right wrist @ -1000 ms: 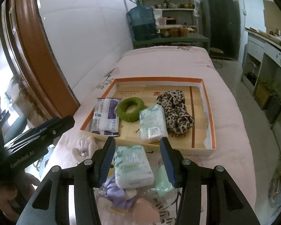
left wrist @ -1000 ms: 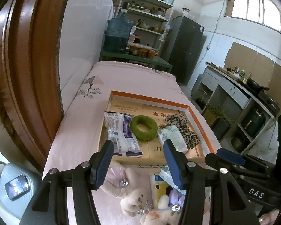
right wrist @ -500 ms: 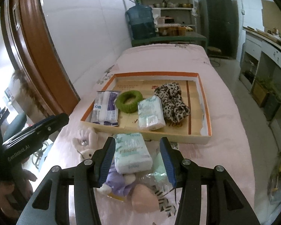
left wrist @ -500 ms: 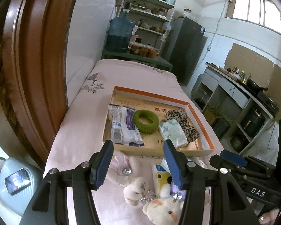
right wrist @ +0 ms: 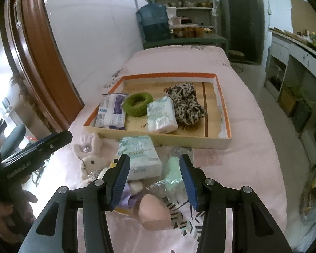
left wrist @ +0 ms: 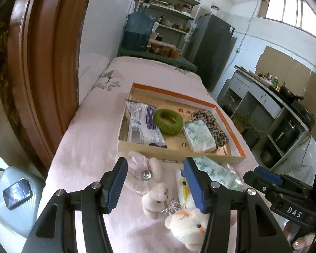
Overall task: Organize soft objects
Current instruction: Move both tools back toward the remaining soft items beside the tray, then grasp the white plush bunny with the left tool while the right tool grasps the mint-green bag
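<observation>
**Both claws pull back from the tray, empty**

Over the last second both cameras have drawn back and risen: the tray [right wrist: 158, 141] now sits farther off in each view, and more of the loose pile in front of it has come into sight. Neither claw has picked anything up in that time. The left claw [left wrist: 155, 184] stands open with nothing between its fingers, hanging over the white rabbit toy [left wrist: 155, 198] and a bear-like toy [left wrist: 189, 225]. The right claw [right wrist: 153, 181] is open as well, above a tissue pack [right wrist: 140, 158] and a pink rounded sponge [right wrist: 154, 213].

Four things already lie in the tray: a blue-and-white packet [right wrist: 111, 111], a green ring [right wrist: 138, 103], a second tissue pack [right wrist: 161, 116] and a leopard-print cloth [right wrist: 186, 103]. The retreat reads as a pause to choose the next item, so much of the sorting is left.

The pile on the pink sheet [right wrist: 242, 147] is tangled. A purple thing [right wrist: 126, 198] lies half under the tissue pack, possibly another toy, and crinkled clear wrapping [right wrist: 170, 181] hides a pale green item. The bear-like toy is cut off behind the left claw's finger.
</observation>
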A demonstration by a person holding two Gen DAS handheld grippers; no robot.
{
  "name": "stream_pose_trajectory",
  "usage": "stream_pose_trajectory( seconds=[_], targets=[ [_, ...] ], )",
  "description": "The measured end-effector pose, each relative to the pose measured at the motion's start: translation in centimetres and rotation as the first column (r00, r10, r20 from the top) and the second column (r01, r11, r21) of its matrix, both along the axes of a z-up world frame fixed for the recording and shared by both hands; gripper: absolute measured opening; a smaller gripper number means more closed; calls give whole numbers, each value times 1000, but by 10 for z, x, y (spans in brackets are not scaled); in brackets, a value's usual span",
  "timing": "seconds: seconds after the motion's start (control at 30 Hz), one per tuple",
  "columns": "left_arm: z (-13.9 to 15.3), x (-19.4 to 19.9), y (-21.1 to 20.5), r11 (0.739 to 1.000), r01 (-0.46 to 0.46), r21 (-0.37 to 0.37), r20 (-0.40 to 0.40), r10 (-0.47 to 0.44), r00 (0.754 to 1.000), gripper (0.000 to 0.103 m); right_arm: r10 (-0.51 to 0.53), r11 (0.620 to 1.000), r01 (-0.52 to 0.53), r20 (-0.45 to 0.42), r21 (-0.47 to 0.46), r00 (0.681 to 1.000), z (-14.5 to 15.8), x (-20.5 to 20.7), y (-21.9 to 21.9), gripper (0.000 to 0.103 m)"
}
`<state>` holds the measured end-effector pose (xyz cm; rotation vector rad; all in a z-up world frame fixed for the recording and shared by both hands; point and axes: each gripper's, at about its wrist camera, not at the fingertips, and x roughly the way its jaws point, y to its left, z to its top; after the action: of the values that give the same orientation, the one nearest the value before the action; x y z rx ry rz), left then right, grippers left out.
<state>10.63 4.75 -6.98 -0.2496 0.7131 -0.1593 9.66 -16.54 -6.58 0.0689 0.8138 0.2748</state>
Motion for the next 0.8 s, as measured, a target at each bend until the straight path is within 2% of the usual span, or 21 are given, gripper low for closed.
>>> stream_pose_trajectory(
  seconds=[0.23, 0.5, 0.8],
  targets=[
    [-14, 1, -3, 1000, -4, -1, -39, 4, 999, 55, -4, 1000, 4, -16, 9, 1000, -9, 0, -4, 51],
    [-36, 7, -6, 999, -24, -36, -95, 21, 995, 55, 1, 1000, 0, -31, 12, 1000, -17, 5, -5, 51],
    [-53, 3, 3, 990, -110, -94, -110, 99, 989, 55, 5, 1000, -4, -49, 20, 999, -26, 11, -8, 51]
  ],
)
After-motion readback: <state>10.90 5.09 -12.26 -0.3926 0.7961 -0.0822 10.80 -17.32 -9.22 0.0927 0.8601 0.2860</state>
